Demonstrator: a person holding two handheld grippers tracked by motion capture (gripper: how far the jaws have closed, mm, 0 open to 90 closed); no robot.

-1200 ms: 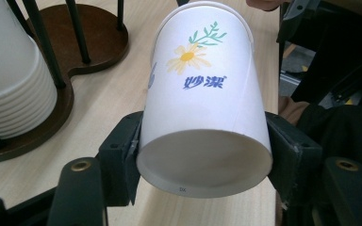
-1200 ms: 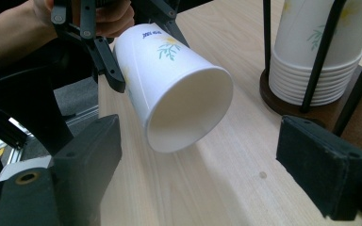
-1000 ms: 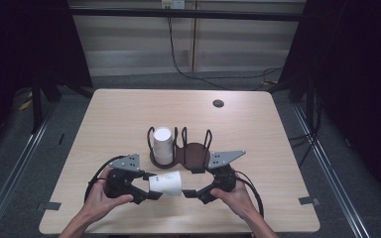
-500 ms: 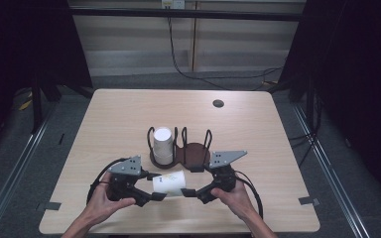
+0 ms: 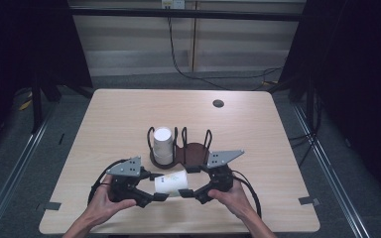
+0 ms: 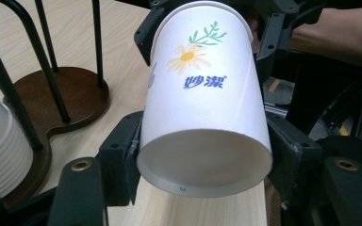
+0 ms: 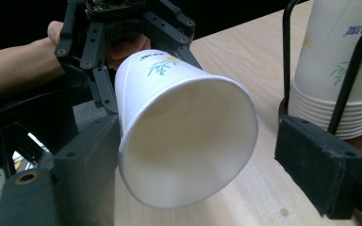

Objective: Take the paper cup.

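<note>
The paper cup (image 5: 171,182) lies on its side above the near part of the table (image 5: 109,119), held between both grippers. The left gripper (image 6: 202,155) pinches it at the narrow bottom end, pads touching both sides. The right gripper (image 7: 217,160) stands spread around the wide mouth; one pad touches the rim, the other is apart. Just behind stands the dark cup holder (image 5: 194,153) with a stack of cups (image 5: 162,145).

High view: looks forward and down over my side of the counter (image 5: 129,119), far off. Each tool view rides close, facing the other across the paper cup (image 6: 205,113). All three share cup and wire rack (image 5: 194,151).
</note>
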